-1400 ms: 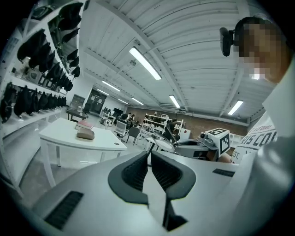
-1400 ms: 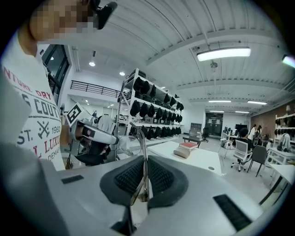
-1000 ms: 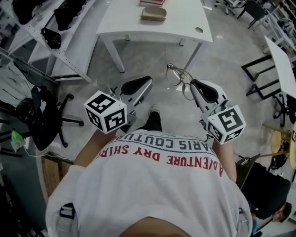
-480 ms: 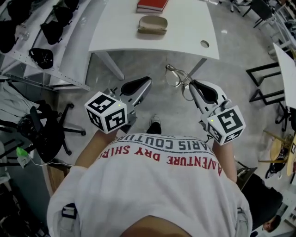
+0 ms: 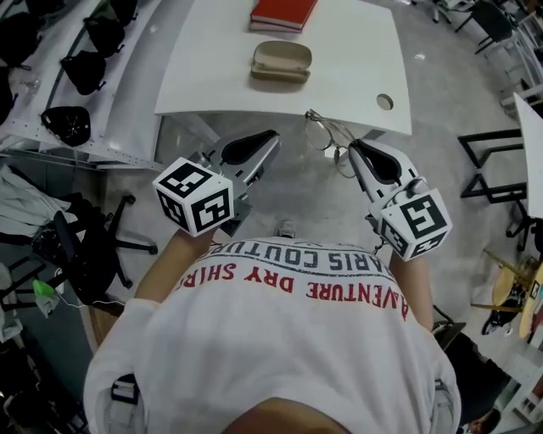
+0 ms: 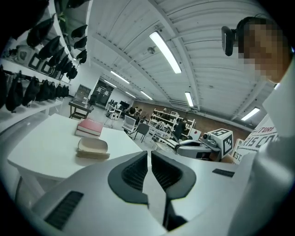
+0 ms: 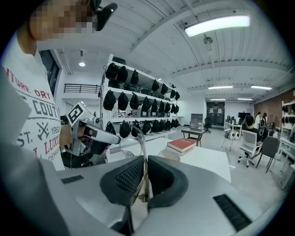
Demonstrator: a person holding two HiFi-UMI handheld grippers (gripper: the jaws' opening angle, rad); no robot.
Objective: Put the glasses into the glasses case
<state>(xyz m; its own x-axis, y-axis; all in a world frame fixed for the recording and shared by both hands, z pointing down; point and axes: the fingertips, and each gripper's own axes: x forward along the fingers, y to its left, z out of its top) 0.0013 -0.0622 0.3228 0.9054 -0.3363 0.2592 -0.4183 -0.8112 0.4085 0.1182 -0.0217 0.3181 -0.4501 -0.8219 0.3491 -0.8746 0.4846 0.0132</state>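
Note:
The wire-framed glasses (image 5: 327,136) hang in the air at the white table's (image 5: 212,80) near edge, one temple arm pinched in my right gripper (image 5: 352,146). The right gripper view shows that arm (image 7: 140,138) rising from between the shut jaws (image 7: 145,177). A closed beige glasses case (image 5: 281,61) lies on the table beyond, in front of a red book (image 5: 282,13). My left gripper (image 5: 273,136) is level with the right one, shut with nothing in it (image 6: 149,159), and the case (image 6: 92,147) is ahead and to its left.
Shelves with dark caps (image 5: 76,68) run along the left of the table. A black office chair (image 5: 81,233) stands on the floor at my left. The table has a round cable hole (image 5: 385,102) near its right corner. Black desk frames (image 5: 488,157) stand to the right.
Both grippers and I have moved forward toward the table; the glasses now reach its near edge, and the case and book lie closer. The grip on the glasses is unchanged.

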